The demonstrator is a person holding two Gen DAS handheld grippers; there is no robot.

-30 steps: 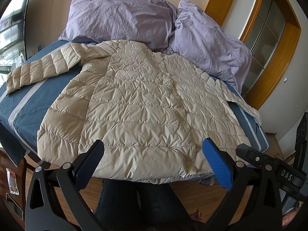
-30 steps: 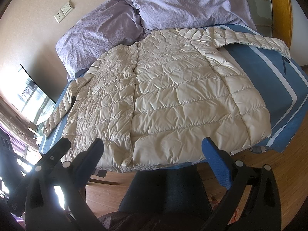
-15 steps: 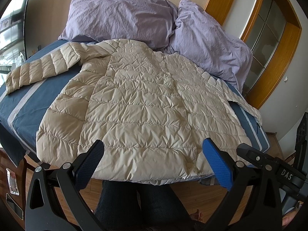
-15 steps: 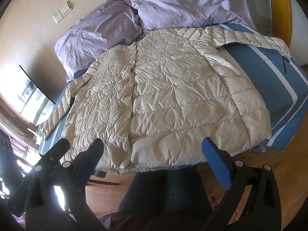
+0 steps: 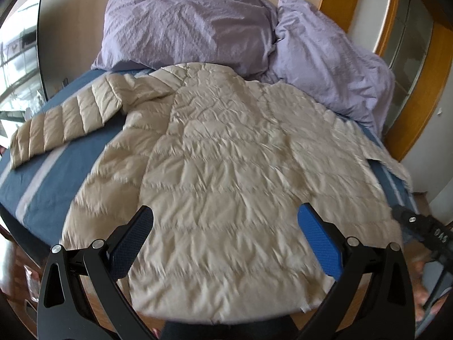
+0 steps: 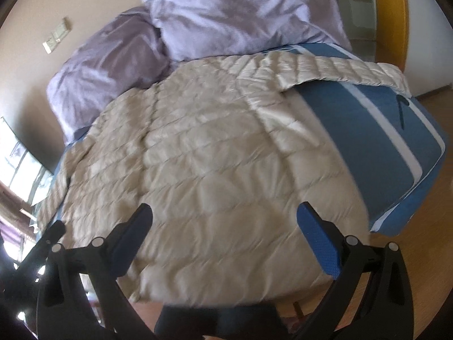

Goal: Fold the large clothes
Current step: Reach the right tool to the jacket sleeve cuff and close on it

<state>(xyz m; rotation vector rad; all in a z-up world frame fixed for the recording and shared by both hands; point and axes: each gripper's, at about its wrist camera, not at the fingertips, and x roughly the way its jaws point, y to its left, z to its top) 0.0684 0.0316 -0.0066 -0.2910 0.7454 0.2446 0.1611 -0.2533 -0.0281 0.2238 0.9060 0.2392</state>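
Jacket point(image 5: 226, 170), a beige quilted one, lies flat and unfolded across the blue bed point(image 5: 36, 187), sleeves out toward 10 and 2 o'clock. Left gripper point(image 5: 225, 238) and right gripper point(image 6: 223, 238) hover spread apart, empty; all folding remains.

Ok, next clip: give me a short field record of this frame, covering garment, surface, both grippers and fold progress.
garment: beige quilted puffer jacket, spread flat, sleeves out to both sides
surface: bed with blue striped cover
behind garment: two lilac pillows against the wall
left gripper: open, empty, over the jacket's hem
right gripper: open, empty, over the hem
fold progress: none visible, no fold made yet
image quality: motion blur in both wrist views
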